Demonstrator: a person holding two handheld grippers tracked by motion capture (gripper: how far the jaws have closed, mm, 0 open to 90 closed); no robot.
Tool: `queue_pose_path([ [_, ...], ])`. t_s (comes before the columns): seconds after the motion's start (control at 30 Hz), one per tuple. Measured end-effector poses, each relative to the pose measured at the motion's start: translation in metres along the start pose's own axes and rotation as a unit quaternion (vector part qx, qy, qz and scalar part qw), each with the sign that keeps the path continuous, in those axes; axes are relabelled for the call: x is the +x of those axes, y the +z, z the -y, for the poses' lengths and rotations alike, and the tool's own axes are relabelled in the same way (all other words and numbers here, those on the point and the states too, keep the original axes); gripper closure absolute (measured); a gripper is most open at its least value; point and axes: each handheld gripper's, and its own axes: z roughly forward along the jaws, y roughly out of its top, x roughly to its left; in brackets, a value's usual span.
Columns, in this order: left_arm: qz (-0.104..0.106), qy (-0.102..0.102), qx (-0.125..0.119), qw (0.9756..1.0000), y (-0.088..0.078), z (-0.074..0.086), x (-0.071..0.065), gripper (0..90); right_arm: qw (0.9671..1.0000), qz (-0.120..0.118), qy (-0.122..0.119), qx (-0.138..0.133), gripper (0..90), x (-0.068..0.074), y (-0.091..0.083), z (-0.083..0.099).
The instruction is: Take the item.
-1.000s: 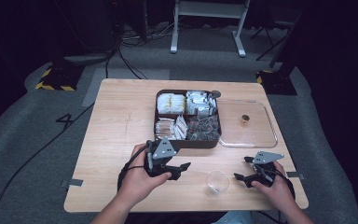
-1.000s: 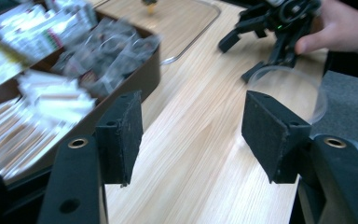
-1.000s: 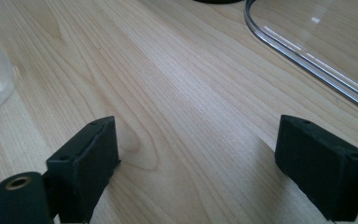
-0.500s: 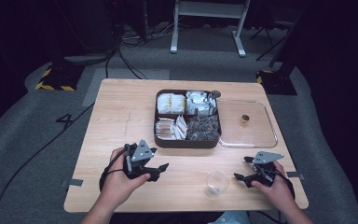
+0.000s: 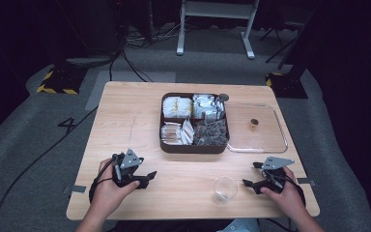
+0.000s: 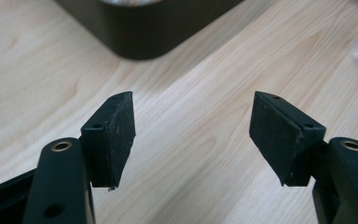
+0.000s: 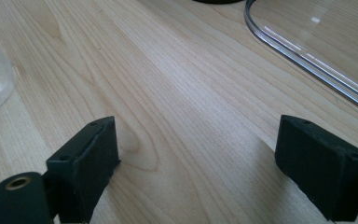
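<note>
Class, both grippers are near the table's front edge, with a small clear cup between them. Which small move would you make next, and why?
Probably ease the right gripper sideways toward the clear cup. Its jaws stand open with nothing between them, and the cup stands upright on the wooden table, closer to it than to the left gripper, which is open too. The compartment box lies farther off.

Showing one readable mark: a "4" (image 5: 69, 125) in dark strokes on the grey floor (image 5: 38, 145), left of the table (image 5: 125, 111). Carrying yellow-and-black hazard stripes, wordless, on a block (image 5: 58, 89) at far left and on another (image 5: 276, 77) at far right. Bearing no legible print on the packets (image 5: 207, 105) in the tray (image 5: 193, 146).
</note>
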Motion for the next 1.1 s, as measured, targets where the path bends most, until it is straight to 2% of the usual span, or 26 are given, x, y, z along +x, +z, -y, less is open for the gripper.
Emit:
queue_pose_path([
  [0.1, -0.004, -0.005, 0.009, 0.9999, 0.003, 0.007, 0.006, 31.8, 1.0000, 0.000, 0.000, 0.000, 13.5, 0.000, 0.000, 0.000],
  [0.23, -0.002, -0.028, 0.039, 0.9989, 0.009, 0.020, 0.015, 29.3, 1.0000, 0.000, 0.000, 0.000, 13.4, 0.000, 0.000, 0.000],
  [0.3, -0.003, -0.030, 0.041, 0.9987, 0.011, 0.023, 0.016, 29.3, 1.0000, 0.000, 0.000, 0.000, 13.5, 0.000, 0.000, 0.000],
  [0.33, -0.005, -0.034, 0.055, 0.9979, 0.013, 0.029, 0.019, 29.2, 1.0000, 0.000, 0.000, 0.000, 13.5, 0.000, 0.000, 0.000],
  [0.47, -0.012, -0.037, 0.068, 0.9969, 0.015, 0.035, 0.021, 28.5, 1.0000, 0.001, 0.000, 0.000, 13.5, 0.000, 0.000, 0.000],
  [0.53, -0.019, -0.039, 0.082, 0.9957, 0.016, 0.039, 0.023, 26.9, 1.0000, 0.001, 0.000, 0.000, 13.5, 0.000, 0.000, 0.000],
  [0.67, -0.040, -0.023, 0.077, 0.9960, 0.018, 0.043, 0.024, 22.7, 1.0000, 0.002, 0.001, 0.000, 13.5, 0.001, 0.000, 0.000],
  [0.73, -0.048, -0.027, 0.068, 0.9962, 0.020, 0.045, 0.027, 15.7, 1.0000, 0.002, 0.002, 0.000, 13.5, 0.001, 0.000, 0.000],
  [0.8, -0.047, -0.022, 0.047, 0.9975, 0.024, 0.048, 0.030, 11.1, 1.0000, 0.003, 0.002, -0.001, 13.5, 0.001, 0.000, 0.000],
  [0.83, -0.047, -0.029, 0.042, 0.9976, 0.026, 0.049, 0.030, 8.0, 1.0000, 0.003, 0.003, 0.000, 13.5, 0.001, 0.000, 0.000],
  [0.87, -0.047, -0.027, 0.041, 0.9977, 0.026, 0.049, 0.030, 5.8, 1.0000, 0.003, 0.002, 0.000, 13.5, 0.001, 0.000, 0.000],
  [1.1, -0.051, -0.030, 0.041, 0.9974, 0.027, 0.049, 0.030, 5.0, 1.0000, 0.004, 0.003, 0.000, 13.3, 0.001, 0.000, 0.000],
])
